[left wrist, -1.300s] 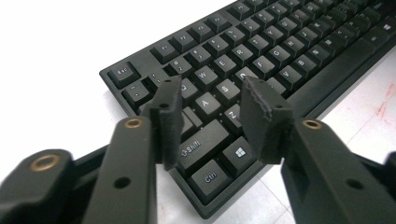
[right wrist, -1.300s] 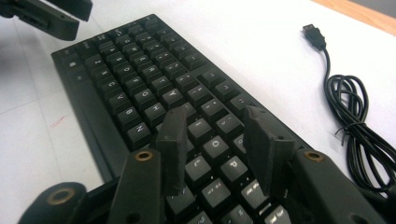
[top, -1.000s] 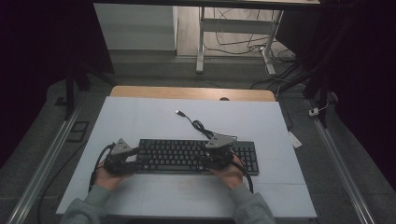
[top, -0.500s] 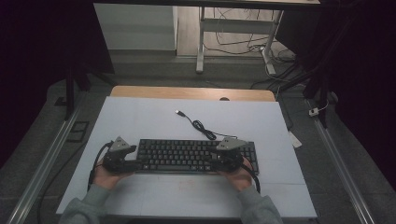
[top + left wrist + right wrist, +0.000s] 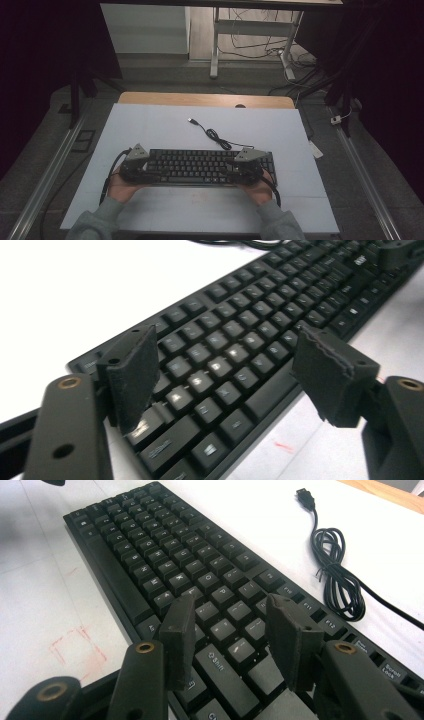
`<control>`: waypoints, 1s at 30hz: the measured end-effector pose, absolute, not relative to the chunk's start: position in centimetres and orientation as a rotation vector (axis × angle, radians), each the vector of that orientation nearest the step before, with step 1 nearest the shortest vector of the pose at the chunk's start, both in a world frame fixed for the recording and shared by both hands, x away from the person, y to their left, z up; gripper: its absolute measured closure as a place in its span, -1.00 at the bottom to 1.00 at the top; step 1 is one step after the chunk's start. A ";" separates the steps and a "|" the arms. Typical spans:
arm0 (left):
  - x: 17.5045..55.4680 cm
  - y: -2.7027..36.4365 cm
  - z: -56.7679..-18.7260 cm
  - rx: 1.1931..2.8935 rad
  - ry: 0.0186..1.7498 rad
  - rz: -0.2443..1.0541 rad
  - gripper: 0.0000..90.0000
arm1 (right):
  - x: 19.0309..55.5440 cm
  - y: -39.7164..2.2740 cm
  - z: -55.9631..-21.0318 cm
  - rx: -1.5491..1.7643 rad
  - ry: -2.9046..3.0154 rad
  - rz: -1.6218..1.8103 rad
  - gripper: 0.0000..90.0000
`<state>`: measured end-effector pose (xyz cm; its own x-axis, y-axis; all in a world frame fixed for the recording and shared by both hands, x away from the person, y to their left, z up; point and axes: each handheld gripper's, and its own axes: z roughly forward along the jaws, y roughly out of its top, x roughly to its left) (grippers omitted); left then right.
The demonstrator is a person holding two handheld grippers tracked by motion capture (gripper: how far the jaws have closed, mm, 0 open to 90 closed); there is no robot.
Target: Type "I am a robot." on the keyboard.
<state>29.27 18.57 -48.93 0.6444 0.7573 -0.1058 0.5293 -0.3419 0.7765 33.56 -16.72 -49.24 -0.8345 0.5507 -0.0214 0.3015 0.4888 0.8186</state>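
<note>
A black keyboard (image 5: 200,167) lies flat on the white table, and its coiled cable (image 5: 215,135) runs back to a loose USB plug (image 5: 191,120). My left gripper (image 5: 149,173) sits at the keyboard's left end. Its jaws have just been opening and stand wide apart (image 5: 222,347) over the keyboard (image 5: 235,340), pressing on nothing. My right gripper (image 5: 233,173) is at the right part of the keyboard. It hangs open (image 5: 230,605) just above the keys (image 5: 150,545) near the Shift key, and the cable (image 5: 340,585) lies beyond it.
The white table top (image 5: 150,120) ends in a wooden strip (image 5: 200,99) at the back. Faint red marks (image 5: 80,645) show on the table in front of the keyboard. The other gripper (image 5: 395,252) appears far along the keyboard. Floor rails and loose cables lie beyond the table.
My right gripper has slid a little to the right along the keyboard. The left hand has stayed in place at the left end.
</note>
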 end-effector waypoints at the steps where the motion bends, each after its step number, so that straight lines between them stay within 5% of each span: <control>1: 29.3 18.3 -48.9 2.039 0.990 0.342 -0.29 | 33.4 -16.9 -49.3 0.728 2.455 1.267 0.23; 9: 29.3 16.3 -49.5 2.137 0.890 0.292 0.09 | 32.9 -17.5 -49.5 0.735 2.459 1.266 0.21; 20: 29.3 15.5 -49.9 2.159 0.845 0.253 0.97 | 32.6 -18.0 -49.6 0.730 2.461 1.263 0.18; 30: 29.5 14.2 -51.1 2.216 0.821 0.224 0.98 | 32.5 -18.1 -49.7 0.731 2.462 1.261 0.16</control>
<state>29.52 14.19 -51.13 0.7787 0.6210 -0.0888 0.4898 -0.5133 0.7047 32.50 -18.06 -49.67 -0.8330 0.5530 -0.0175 0.3092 0.4914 0.8142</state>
